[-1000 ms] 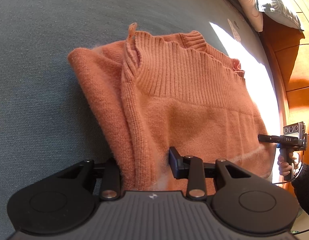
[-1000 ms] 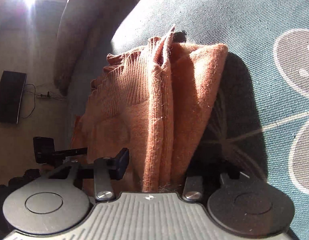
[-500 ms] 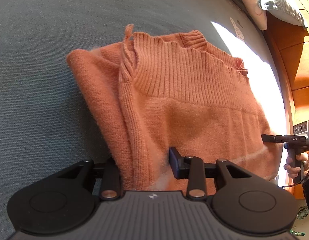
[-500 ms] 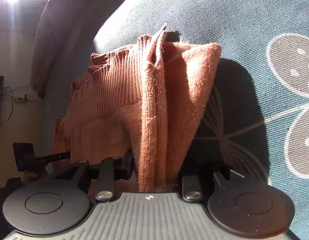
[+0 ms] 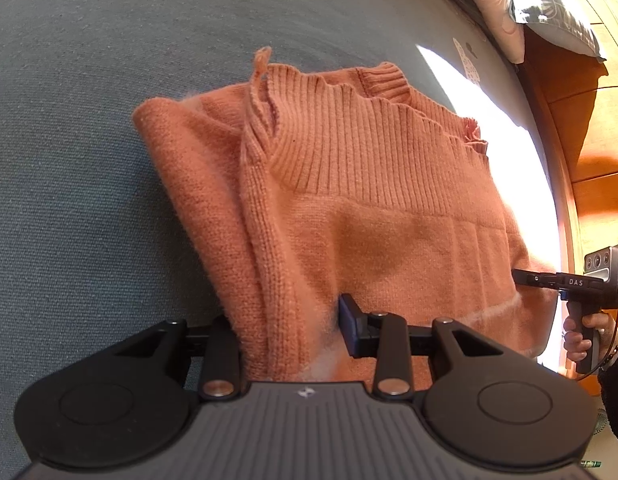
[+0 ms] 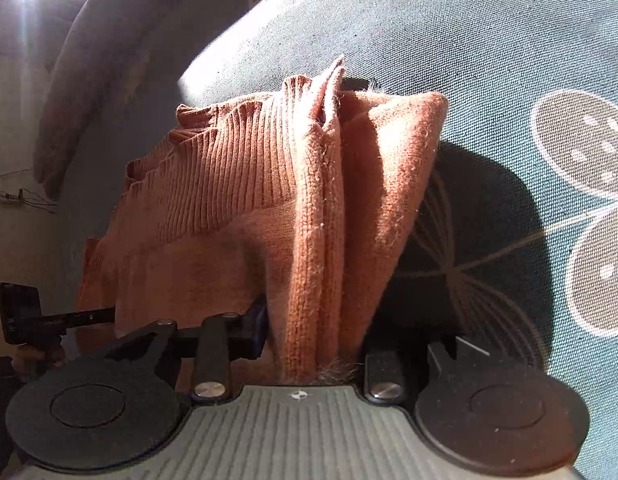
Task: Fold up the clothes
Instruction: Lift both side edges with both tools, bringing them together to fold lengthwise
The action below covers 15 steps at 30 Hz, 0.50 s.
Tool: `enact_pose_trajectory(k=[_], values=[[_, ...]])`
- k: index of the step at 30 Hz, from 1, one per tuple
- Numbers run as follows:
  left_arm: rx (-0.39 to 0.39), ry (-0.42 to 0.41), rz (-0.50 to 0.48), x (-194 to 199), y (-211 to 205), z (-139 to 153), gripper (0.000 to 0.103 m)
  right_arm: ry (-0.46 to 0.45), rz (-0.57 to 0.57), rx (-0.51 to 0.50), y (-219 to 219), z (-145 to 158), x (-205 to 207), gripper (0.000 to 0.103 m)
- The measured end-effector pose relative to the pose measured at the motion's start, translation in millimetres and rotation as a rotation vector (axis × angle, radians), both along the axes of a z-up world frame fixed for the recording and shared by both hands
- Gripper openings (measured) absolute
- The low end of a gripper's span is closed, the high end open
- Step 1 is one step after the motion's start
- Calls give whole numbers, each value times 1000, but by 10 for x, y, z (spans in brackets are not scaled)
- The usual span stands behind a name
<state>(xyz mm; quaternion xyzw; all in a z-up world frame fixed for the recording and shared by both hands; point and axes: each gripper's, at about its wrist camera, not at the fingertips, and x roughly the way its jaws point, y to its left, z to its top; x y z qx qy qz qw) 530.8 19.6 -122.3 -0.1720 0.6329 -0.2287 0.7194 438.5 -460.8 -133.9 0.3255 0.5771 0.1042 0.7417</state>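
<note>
While our right gripper (image 6: 313,336) has tipped upward over the last second, both it and our left gripper (image 5: 287,328) stay clamped on bunched edges of the orange sweater (image 5: 369,208), lifting its near end off the blue bed (image 5: 89,160) to fold forward.

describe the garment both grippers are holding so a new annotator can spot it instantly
Start at the wide blue-grey fabric bed surface; the only garment on it is the orange knitted sweater, partly folded, with the left gripper and right gripper each clamping a bunched edge. Its ribbed band with a wavy edge and warm orange colour set it apart from the pale pillows behind.
</note>
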Motion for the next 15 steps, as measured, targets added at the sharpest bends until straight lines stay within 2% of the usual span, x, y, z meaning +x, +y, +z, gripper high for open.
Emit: enact_pose_trajectory(k=[11,15], values=[[-10,-26,-6,-27,4,-5,36,18,-46,-212,369,178,7,38],[-13,-11,-7,4,-4,-16,35,22,-64,-242,420,189,12,39]])
